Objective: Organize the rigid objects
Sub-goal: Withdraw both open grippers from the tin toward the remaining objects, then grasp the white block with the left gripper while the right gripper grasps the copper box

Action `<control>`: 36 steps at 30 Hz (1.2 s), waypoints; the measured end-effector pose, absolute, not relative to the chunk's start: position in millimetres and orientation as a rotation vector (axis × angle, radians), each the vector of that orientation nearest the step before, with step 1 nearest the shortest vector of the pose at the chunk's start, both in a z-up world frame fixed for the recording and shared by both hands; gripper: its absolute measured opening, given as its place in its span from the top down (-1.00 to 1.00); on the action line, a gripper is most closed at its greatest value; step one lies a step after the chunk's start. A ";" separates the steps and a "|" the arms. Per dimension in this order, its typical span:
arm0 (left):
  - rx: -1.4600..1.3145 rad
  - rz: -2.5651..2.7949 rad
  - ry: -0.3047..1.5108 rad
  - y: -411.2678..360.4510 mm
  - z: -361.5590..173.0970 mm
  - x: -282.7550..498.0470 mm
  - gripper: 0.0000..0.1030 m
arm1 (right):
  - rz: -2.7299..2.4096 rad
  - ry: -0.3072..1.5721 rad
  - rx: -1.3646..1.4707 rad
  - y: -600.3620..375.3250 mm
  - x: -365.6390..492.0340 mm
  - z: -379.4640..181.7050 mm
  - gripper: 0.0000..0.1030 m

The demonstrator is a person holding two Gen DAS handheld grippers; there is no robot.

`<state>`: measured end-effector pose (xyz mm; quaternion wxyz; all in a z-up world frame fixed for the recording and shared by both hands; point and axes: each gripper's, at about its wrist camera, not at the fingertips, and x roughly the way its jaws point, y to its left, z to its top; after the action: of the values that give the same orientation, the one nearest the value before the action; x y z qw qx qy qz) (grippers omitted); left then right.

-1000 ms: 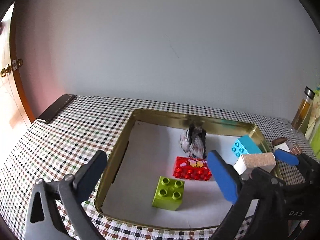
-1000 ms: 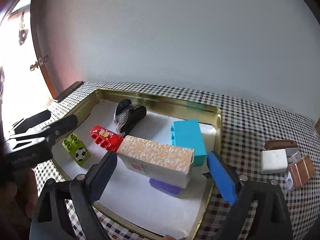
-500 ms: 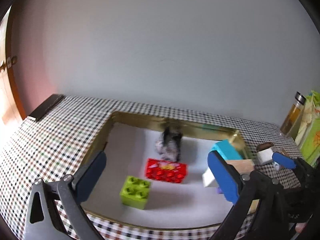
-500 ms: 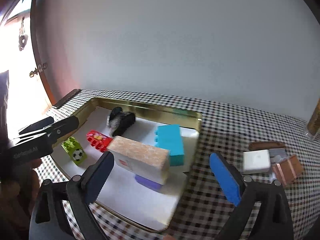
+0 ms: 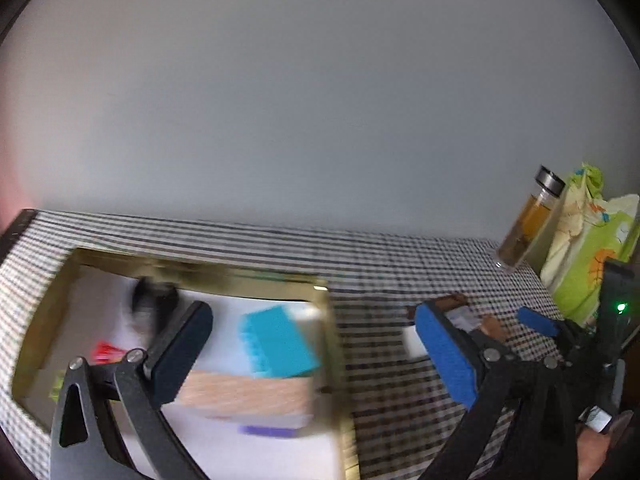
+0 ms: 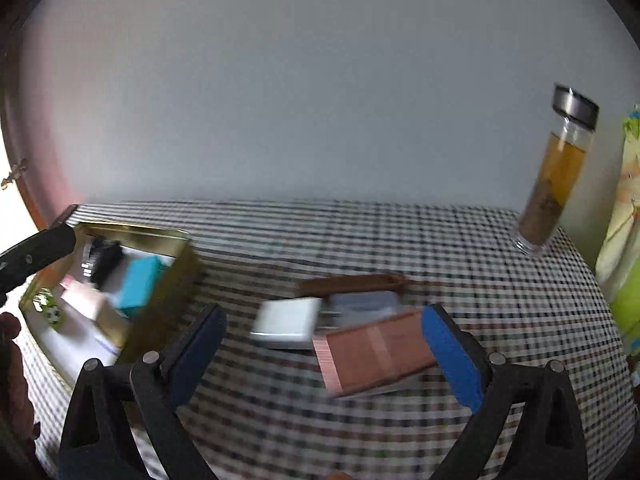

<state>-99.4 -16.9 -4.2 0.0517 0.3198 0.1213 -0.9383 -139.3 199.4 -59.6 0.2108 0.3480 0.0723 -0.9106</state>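
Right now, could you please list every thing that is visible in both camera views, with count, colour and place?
tray: 1, gold, left on the checked tablecloth
block: 1, turquoise, in tray
patterned box: 1, beige, in tray, in front of block
football brick: 1, green, in tray
dark object: 1, black, tray's back; blurred
white box: 1, on cloth
copper box: 1, beside white box
brown piece: 1, behind them
bottle: 1, amber, back right
bag: 1, green, far right
left gripper: open
right gripper: open, empty
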 end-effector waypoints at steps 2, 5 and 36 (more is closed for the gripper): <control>1.014 -2.858 0.359 -2.6 -9.6 -114.4 -0.99 | -2.525 0.198 0.998 207.0 -147.0 -65.9 -0.94; 1.052 -2.872 0.352 11.9 -17.7 -125.4 -0.99 | -2.479 0.113 1.015 219.6 -152.8 -70.3 -0.95; 1.193 -2.897 0.295 37.8 -40.3 -136.5 -0.99 | -2.427 0.176 1.149 221.7 -170.5 -99.7 -0.56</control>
<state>-136.5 37.8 -40.3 -0.0028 0.3789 0.0937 -0.9207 -170.5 221.7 -99.7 0.2233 0.4163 0.0637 -0.8791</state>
